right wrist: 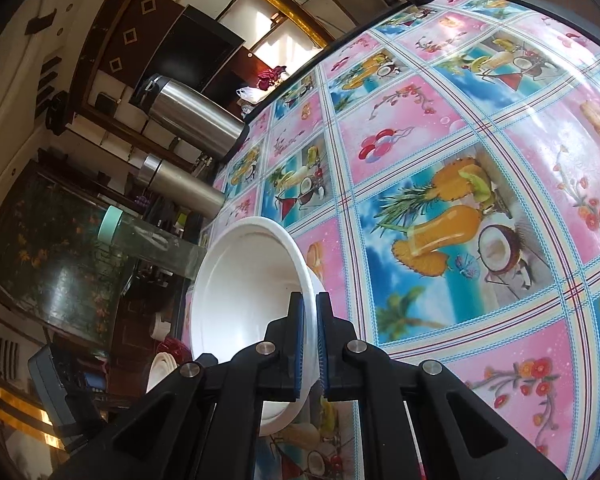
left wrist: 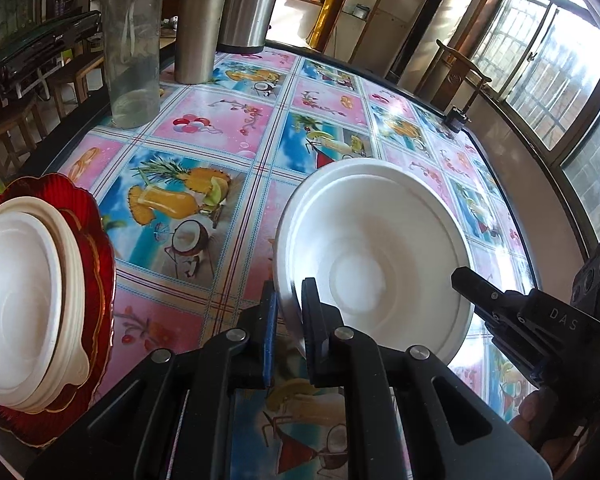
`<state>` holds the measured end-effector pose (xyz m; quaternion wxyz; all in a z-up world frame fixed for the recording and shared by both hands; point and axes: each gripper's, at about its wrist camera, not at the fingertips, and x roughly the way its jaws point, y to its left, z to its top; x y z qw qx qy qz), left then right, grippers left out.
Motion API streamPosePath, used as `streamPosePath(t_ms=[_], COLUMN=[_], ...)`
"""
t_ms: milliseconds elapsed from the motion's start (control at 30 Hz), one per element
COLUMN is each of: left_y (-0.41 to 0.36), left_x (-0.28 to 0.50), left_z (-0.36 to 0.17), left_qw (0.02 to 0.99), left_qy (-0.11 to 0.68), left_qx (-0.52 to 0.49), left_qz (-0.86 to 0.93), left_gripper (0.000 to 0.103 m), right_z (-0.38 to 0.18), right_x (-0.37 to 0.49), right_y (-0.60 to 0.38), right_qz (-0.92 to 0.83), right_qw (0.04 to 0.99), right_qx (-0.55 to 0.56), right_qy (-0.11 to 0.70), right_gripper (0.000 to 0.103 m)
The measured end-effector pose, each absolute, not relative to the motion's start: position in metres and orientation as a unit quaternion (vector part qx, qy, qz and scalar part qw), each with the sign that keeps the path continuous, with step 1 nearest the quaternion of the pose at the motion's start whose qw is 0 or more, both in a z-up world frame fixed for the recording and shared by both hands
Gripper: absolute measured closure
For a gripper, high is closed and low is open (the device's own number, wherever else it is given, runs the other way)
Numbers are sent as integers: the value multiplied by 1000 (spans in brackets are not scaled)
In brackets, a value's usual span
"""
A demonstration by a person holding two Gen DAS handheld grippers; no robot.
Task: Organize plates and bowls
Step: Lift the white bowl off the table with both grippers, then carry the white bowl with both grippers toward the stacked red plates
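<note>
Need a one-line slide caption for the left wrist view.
Left gripper pinches the white bowl's rim beside a bowl stack on a red plate.

Sunlit dining room around a table with a fruit-print cloth

Ahead of the claws, the glossy tablecloth (left wrist: 236, 128) carries steel flasks (left wrist: 200, 24) and a clear jar (left wrist: 130, 52) at its far left; barred windows (left wrist: 540, 60) glare to the right, wooden chairs (left wrist: 16, 120) stand left, and shelves (left wrist: 340, 4) lie beyond.
</note>
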<state>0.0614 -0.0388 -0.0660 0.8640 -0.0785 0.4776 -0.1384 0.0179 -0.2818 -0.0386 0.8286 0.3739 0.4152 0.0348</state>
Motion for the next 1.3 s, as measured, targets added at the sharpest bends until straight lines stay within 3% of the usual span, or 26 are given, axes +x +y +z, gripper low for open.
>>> streamPosePath(t_ms=[900, 1300], left_y=[19, 110], left_x=[34, 6], left_z=[-41, 1], left_qw=[890, 926], left_qy=[432, 362], left_qx=[-93, -100], left_qz=[-116, -42], left_gripper=[92, 92], right_z=[-4, 15], right_x=[14, 40], right_y=[-220, -118], right_qz=[75, 175], right_qw=[847, 840], right_qx=[340, 311], right_qy=[401, 409], right_gripper=[97, 97])
